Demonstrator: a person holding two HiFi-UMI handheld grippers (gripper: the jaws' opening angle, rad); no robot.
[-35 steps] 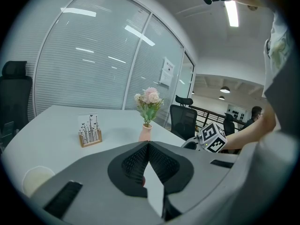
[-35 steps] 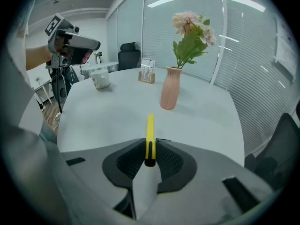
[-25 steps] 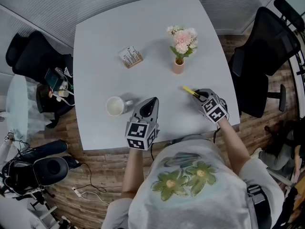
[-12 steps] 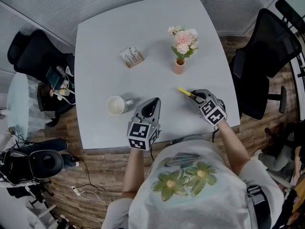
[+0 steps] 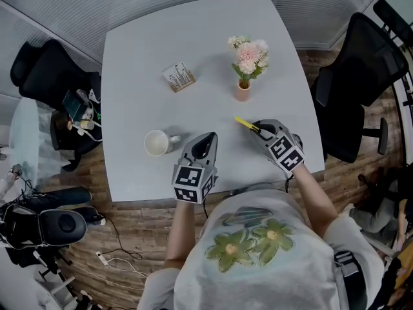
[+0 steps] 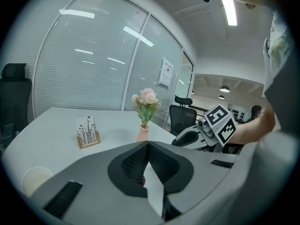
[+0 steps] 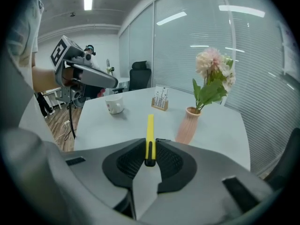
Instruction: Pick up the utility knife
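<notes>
Yellow plastic is what I have hold of: the utility knife (image 7: 150,125) is pinched at its dark rear end by my right gripper (image 5: 261,128). The jaws are clenched on it, and most of its length pokes out past them. It looks to be clear of the worktop (image 5: 148,50) and points roughly toward a small wooden card stand (image 5: 177,77) on the far side. My left gripper (image 5: 205,142) sits over the near part of the worktop, jaws pressed together on nothing, with a white mug (image 5: 155,143) just beside it. The main worry, as I judge it, is where I am gripping. With so little of the handle between the jaws and so much hanging out in front, a quick swing or tilt could make the knife pivot or slide free and drop. The second worry is the slim pink vase (image 5: 242,90) of flowers, which is near the knife's front end and off to one side. It is tall and narrow, so a careless sweep that way could tip it. I cannot tell whether the blade is out; if it is, the exposed tip leads every move I make.
</notes>
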